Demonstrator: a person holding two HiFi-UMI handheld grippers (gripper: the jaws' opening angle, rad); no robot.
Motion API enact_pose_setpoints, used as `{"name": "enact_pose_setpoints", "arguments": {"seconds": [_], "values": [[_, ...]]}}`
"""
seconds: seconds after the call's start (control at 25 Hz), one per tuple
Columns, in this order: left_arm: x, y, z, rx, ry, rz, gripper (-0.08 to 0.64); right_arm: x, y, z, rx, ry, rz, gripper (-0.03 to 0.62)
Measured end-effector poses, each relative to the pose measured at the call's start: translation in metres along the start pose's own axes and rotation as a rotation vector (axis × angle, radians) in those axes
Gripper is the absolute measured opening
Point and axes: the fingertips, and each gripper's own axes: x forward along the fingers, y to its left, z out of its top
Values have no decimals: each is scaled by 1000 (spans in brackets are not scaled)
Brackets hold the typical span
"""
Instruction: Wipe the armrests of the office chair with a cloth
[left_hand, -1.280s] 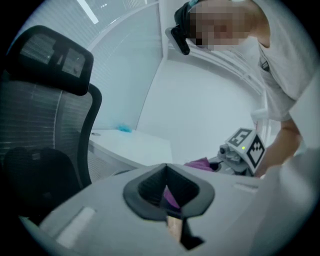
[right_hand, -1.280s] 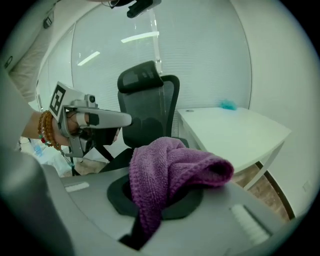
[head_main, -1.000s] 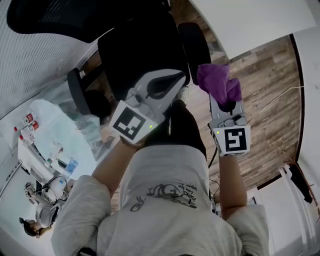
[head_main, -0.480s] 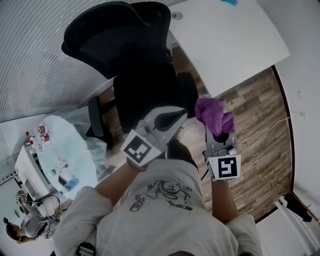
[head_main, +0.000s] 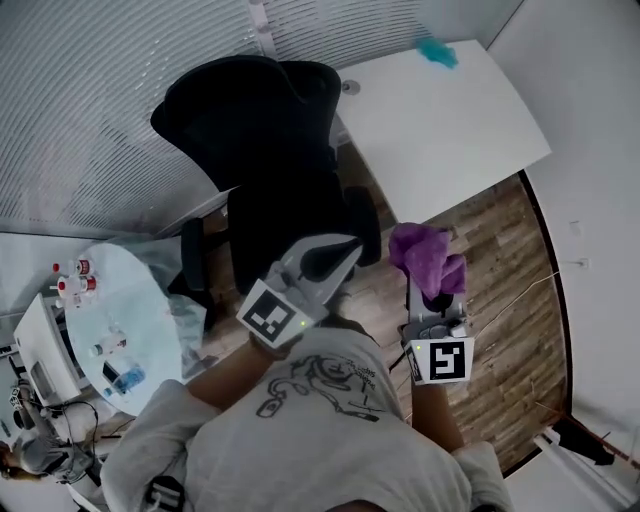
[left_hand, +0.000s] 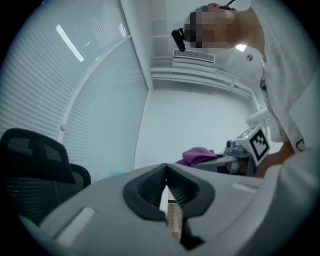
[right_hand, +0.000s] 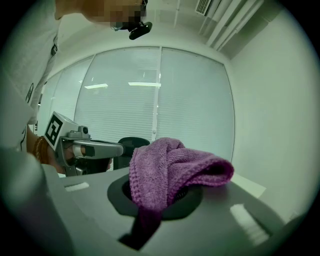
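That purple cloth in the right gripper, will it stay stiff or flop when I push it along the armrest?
The purple knitted cloth probably flops: it droops in folds over the right gripper. Likely light, since one pinched end holds the bunch up. Its looped texture should drag, not slip.

No readable text, shirt print (head_main: 318, 386) illegible

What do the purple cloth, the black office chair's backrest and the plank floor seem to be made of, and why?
Purple cloth: soft knitted or microfibre textile, matt; rows of tiny loops show and it droops in folds.
Black office chair's backrest: probably fabric or mesh, matt; too distant to confirm.
Plank floor: wood or wood-look laminate; brown boards with grain streaks.
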Motion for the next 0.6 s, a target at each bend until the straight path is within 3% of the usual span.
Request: {"name": "enact_pose_setpoints", "arguments": {"seconds": [0.28,0.6], "values": [[-12,0,6,15,-6,67,0,7,20,10,-14,-22,93,31],[-71,12,8,-3,-29,257,0,26,75,19,-37,-35,272,31]]}}
